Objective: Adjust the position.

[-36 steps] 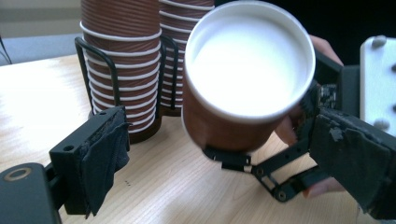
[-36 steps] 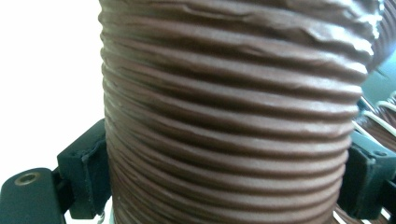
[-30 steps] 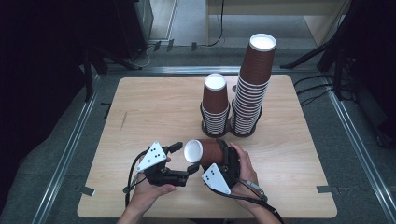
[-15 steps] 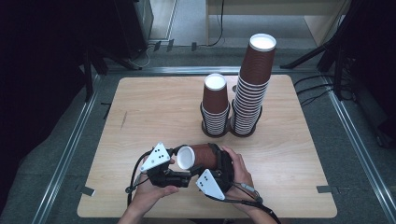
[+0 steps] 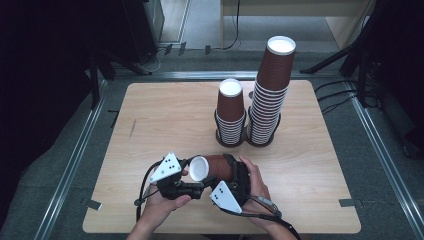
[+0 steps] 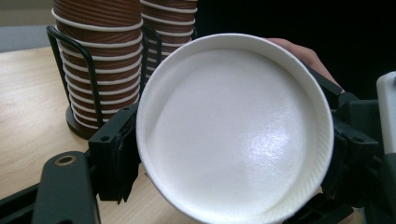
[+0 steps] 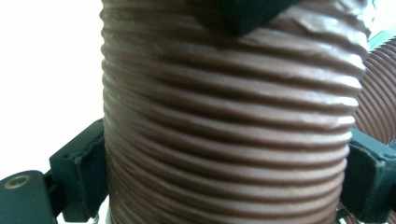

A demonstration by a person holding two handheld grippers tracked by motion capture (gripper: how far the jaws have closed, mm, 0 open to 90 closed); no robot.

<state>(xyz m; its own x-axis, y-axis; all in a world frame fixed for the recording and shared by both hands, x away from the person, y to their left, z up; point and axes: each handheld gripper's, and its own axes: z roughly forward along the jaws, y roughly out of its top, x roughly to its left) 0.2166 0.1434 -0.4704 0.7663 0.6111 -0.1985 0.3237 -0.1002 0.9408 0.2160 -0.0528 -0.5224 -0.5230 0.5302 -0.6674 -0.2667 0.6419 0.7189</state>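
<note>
A brown ribbed paper cup [image 5: 220,167] lies level above the near part of the table, its white mouth turned left. My right gripper [image 5: 231,172] is shut across the cup's body [image 7: 229,140], with a pad pressing each side. My left gripper [image 5: 192,175] meets the cup at the mouth end. Its jaws have just been closing, and in the left gripper view they now flank and touch the white rim [image 6: 233,130]. A hand holds each gripper from the near edge.
Two stacks of the same brown cups stand in black wire holders at mid-table, a short one [image 5: 230,112] and a taller one [image 5: 270,90] to its right. They also rise behind the held cup [image 6: 98,56]. Bare wooden tabletop [image 5: 150,125] lies to the left.
The left gripper's jaws have closed in on the cup's mouth end. The cup and both hands have stayed almost where they were.
</note>
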